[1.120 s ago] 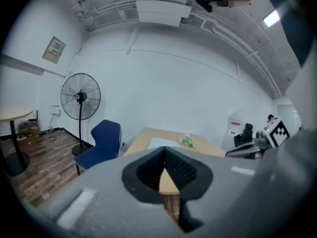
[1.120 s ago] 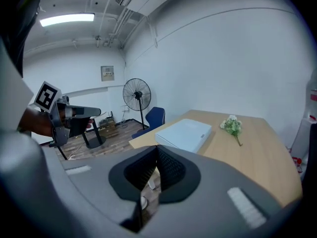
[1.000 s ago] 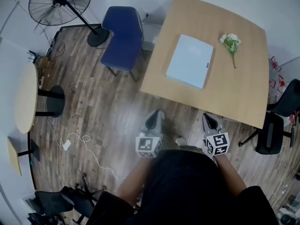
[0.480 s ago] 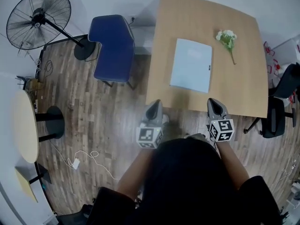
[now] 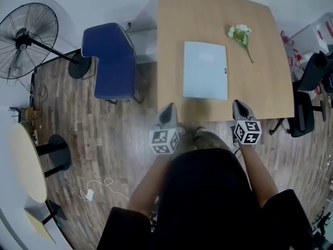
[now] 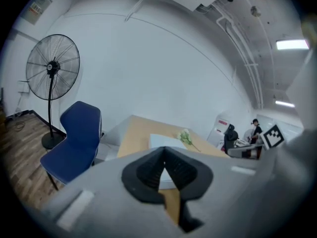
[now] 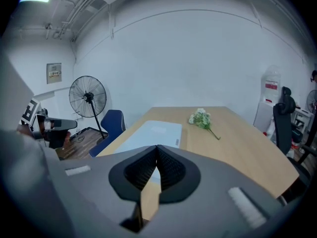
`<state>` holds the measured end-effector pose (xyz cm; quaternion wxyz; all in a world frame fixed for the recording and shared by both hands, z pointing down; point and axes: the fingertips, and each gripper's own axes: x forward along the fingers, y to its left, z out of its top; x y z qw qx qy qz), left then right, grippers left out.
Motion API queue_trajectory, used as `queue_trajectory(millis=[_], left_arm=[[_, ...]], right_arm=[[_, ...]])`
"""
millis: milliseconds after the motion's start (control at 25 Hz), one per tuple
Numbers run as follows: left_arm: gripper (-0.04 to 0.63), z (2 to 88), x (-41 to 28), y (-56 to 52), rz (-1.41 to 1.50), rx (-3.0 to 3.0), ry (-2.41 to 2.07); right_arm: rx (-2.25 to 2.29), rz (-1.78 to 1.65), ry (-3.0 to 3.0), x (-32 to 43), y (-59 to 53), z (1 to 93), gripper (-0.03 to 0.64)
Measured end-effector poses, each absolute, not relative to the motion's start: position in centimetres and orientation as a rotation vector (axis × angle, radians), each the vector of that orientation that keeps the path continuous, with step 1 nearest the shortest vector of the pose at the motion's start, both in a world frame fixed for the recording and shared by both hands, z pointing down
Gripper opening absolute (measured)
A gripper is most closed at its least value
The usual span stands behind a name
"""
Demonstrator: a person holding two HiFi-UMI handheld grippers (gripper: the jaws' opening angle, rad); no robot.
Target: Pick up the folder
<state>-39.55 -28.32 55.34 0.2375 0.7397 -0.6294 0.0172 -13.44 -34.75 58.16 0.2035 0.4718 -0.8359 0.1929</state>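
Pale-blue folder (image 5: 205, 70) flat on the wooden table (image 5: 177, 20), toward its near edge, at twelve o'clock from the person. Touched by nothing. Sprig of white flowers (image 5: 239, 34) at one o'clock of it, apart from it.

Left gripper (image 5: 167, 110) at seven o'clock of the folder, right gripper (image 5: 240, 106) at five o'clock. Both at the table's near edge, neither on the folder. Jaws of each pressed together, ridged pads meeting, nothing between them.

Only in the head view: a round table (image 5: 23, 160) at nine o'clock, a white cable (image 5: 96, 184) on the plank floor, and both marker cubes at once. Blue chair (image 5: 110, 61) at ten o'clock beside the wooden table, standing fan (image 5: 26, 40) farther out the same way.

Only in the left gripper view: people (image 6: 255, 128) far off at three o'clock, and ceiling lights (image 6: 292, 44) at two o'clock. Shows chair and fan at nine o'clock, the folder just past the closed tips, and the right gripper's cube at three o'clock.

Right gripper view: looks along the folder's length, with the flowers beyond it at one o'clock, a black office chair (image 7: 281, 118) at three o'clock, and the left gripper at nine o'clock.
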Motion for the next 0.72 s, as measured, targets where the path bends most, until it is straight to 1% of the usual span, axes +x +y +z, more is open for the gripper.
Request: queue_trajectory(millis=[280,520,640,720], left_arm=[[0.003,59.3,-39.0,-32.1,0.162,2.03,-1.641],[0.003,63.0,-38.6,-35.8,0.23,2.022,-1.574],[0.005,64.3,-38.1,-37.3,0.26,2.014,-1.541],[0.005,65.4,-37.8,-38.2,0.295,1.999,-1.514]], right_arm=[[1.286,0.68,-2.286,-12.8,-36.9,62.2,-0.001],[1.207,0.828,-2.27,-14.3,-39.5,66.0,0.014],[1.191,0.85,-2.246,-14.4,-40.9,67.3,0.041],[1.184,0.889,-2.22,-14.3,-41.9,68.5,0.084]])
